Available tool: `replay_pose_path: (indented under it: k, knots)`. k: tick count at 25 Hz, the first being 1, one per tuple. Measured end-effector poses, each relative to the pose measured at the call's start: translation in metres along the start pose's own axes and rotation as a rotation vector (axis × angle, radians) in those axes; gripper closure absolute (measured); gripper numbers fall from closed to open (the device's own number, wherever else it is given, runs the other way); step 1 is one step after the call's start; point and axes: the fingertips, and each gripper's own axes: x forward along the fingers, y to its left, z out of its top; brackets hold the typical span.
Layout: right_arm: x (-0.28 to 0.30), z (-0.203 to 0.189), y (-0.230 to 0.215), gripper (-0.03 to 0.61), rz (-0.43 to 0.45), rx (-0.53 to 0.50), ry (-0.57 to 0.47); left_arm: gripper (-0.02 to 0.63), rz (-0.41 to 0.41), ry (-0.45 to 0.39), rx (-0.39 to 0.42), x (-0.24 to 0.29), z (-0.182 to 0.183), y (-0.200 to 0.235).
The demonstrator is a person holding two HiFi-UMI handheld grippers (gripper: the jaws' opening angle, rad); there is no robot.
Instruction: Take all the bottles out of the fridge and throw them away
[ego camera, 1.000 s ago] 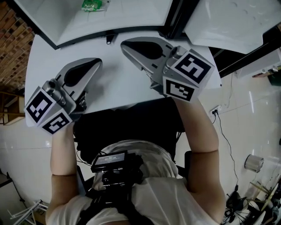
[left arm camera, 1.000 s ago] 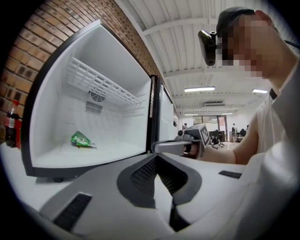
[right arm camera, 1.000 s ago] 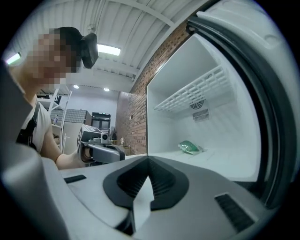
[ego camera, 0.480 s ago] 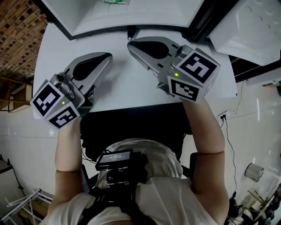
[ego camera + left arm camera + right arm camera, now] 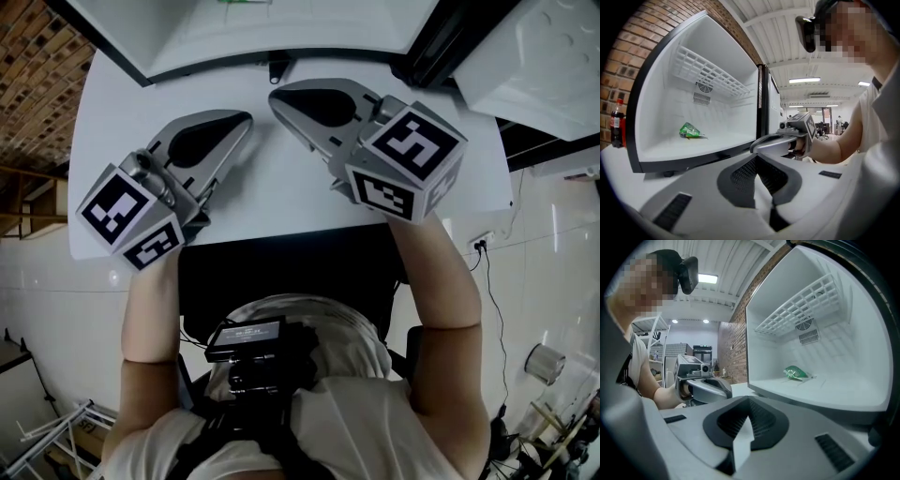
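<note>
The person has both grippers held out over the white table, right at the mouth of the open fridge. The left gripper has its jaws pressed together with nothing between them, and its own view shows the pads meeting with no gap. Same deal with the right gripper: jaws fully together and empty. They sit side by side, near each other but apart, both pointing roughly level toward the fridge. In the head view the right one's tip is a bit closer to the fridge's front edge.

Inside the fridge a crumpled green packet lies on the white floor toward the back. There's a white wire shelf up top and a small round vent on the back wall under it.

The one bottle that can be made out is a cola bottle with a red cap and red label. It's at the far left of the left gripper view, standing upright on the tabletop outside the fridge, just beside its outer wall, with the brick wall behind it. Neither gripper touches it, and the label is too small to read.
</note>
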Motion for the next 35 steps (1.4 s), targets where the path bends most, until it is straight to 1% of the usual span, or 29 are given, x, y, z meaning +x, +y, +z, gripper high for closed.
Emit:
replay_pose_path:
  k: [2, 10, 24, 30, 32, 35]
  knots:
    - [0.000, -0.001, 0.000, 0.578, 0.001, 0.005, 0.000, 0.611, -0.009, 0.015, 0.005, 0.004, -0.003, -0.002]
    - [-0.002, -0.002, 0.000, 0.578, 0.001, 0.006, 0.000, 0.609, -0.027, 0.018, 0.008, 0.007, -0.004, -0.006]
    - [0.000, -0.002, -0.001, 0.578, 0.004, 0.012, 0.006, 0.611, -0.009, 0.018, -0.005, 0.006, -0.004, -0.002]
    - [0.001, -0.002, -0.006, 0.578, 0.006, 0.003, 0.014, 0.611, -0.006, 0.003, 0.002, 0.008, -0.003, -0.003]
    - [0.001, -0.002, -0.006, 0.574, 0.002, -0.016, 0.029, 0.611, -0.009, -0.009, -0.006, 0.005, -0.001, -0.004]
    - [0.003, 0.011, -0.009, 0.566, -0.040, -0.113, 0.054, 0.611, 0.004, -0.039, -0.024, -0.004, 0.006, 0.001]
